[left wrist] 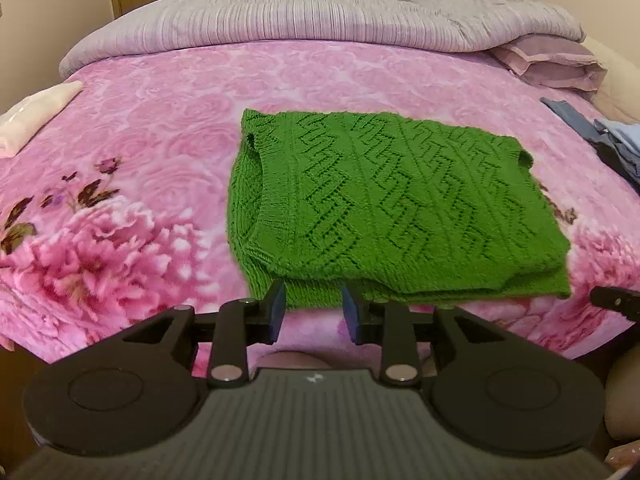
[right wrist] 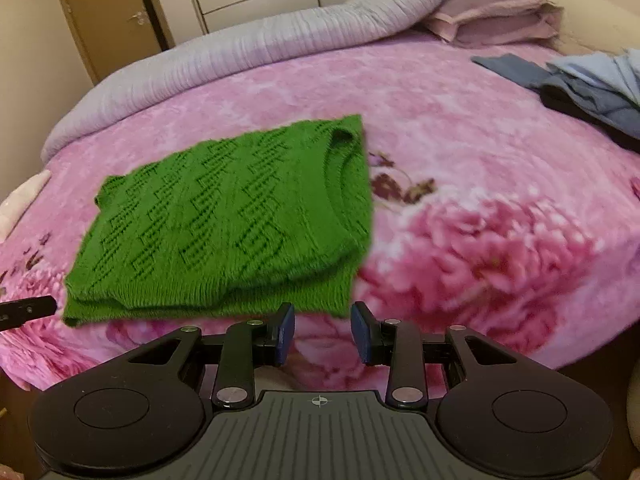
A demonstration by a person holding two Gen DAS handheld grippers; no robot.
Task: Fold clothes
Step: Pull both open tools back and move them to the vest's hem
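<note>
A green knitted sweater (left wrist: 384, 204) lies folded in a flat rectangle on the pink flowered bedspread (left wrist: 160, 128); it also shows in the right wrist view (right wrist: 224, 220). My left gripper (left wrist: 314, 314) is open and empty, just in front of the sweater's near edge. My right gripper (right wrist: 322, 332) is open and empty, just off the sweater's near right corner. The tip of the other gripper shows at the right edge of the left view (left wrist: 616, 302) and at the left edge of the right view (right wrist: 24, 310).
A lilac duvet (left wrist: 300, 20) is rolled along the far side of the bed, with a mauve pillow (left wrist: 556, 64) at the right. A pile of blue clothes (right wrist: 588, 84) lies at the right. A pale folded item (left wrist: 32, 116) lies at the left edge.
</note>
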